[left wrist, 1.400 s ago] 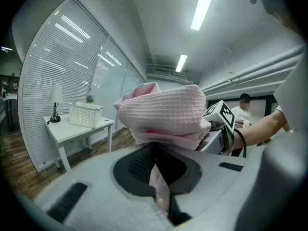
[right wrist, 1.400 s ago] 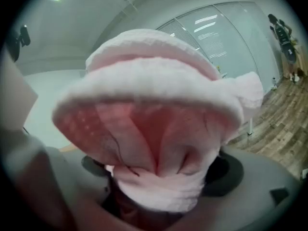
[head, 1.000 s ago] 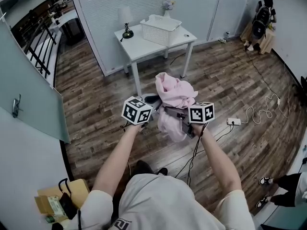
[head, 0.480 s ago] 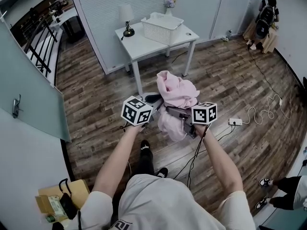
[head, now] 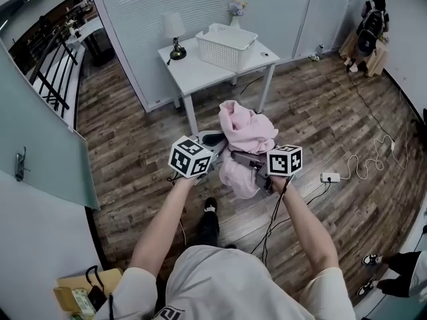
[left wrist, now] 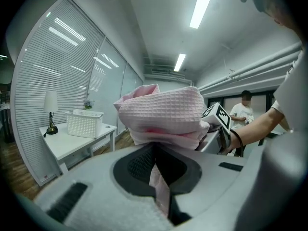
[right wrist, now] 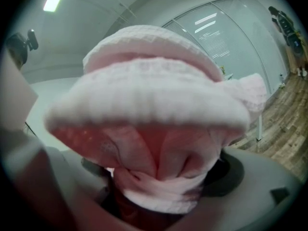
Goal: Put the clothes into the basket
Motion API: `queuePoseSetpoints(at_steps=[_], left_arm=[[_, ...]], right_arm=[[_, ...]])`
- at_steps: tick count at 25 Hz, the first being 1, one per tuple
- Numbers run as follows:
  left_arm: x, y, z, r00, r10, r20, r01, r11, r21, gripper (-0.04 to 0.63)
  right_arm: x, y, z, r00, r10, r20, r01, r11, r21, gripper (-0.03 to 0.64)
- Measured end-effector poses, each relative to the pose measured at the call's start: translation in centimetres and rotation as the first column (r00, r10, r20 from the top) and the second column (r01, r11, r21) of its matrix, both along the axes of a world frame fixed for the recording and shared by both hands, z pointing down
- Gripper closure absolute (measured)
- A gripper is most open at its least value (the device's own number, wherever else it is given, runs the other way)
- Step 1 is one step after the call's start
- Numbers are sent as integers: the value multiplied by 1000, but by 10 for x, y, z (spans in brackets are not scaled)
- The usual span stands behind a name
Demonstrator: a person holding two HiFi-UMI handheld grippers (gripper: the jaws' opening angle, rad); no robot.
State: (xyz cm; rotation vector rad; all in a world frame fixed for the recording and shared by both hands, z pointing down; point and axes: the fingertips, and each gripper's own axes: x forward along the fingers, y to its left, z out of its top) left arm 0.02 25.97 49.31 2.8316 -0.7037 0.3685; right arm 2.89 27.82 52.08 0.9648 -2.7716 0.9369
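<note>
A bundle of pink waffle-knit clothes [head: 244, 133] hangs in the air between both grippers, above the wooden floor. My left gripper [head: 212, 153] is shut on the clothes, with a fold of pink cloth [left wrist: 159, 184] pinched between its jaws. My right gripper [head: 248, 162] is shut on the same bundle, which fills most of the right gripper view as pink clothes [right wrist: 154, 109]. The white plastic basket [head: 227, 45] stands on a white table [head: 207, 69] ahead of me; the basket [left wrist: 85, 122] also shows at the left of the left gripper view.
A small lamp [head: 175, 35] stands on the table beside the basket. A white power strip [head: 329, 177] and cables lie on the floor to the right. A glass partition [head: 40, 132] runs along my left. Another person [left wrist: 244, 110] stands far off.
I have stepped a little closer to the table; it and the basket sit slightly lower and nearer in view. Both grippers still hold the pink clothes the same way.
</note>
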Motion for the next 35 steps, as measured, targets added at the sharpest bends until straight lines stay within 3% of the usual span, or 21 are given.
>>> queuePoseSetpoints(at_steps=[7,15,18,35], left_arm=[[1,-78,13,997,60,54,-59,998,-25,581],[-10,-172,13,996,90,-6,-90,995,-51,581],[-14,-201,9,994,109,2,-108,994,-34,581],[-21,-307,-15,990,142,-10,-142,990,0,581]], right_arm=[[-1,-78,13,1000,5,-10,-5,1000,-23,84],[-11,-172,11,1000,4,-22,-5,1000,-20,84],[-15,-201,8,1000,4,0,-4,1000,-15,84],[-23,-309,-16,1000,-10,-16,11,1000,18,84]])
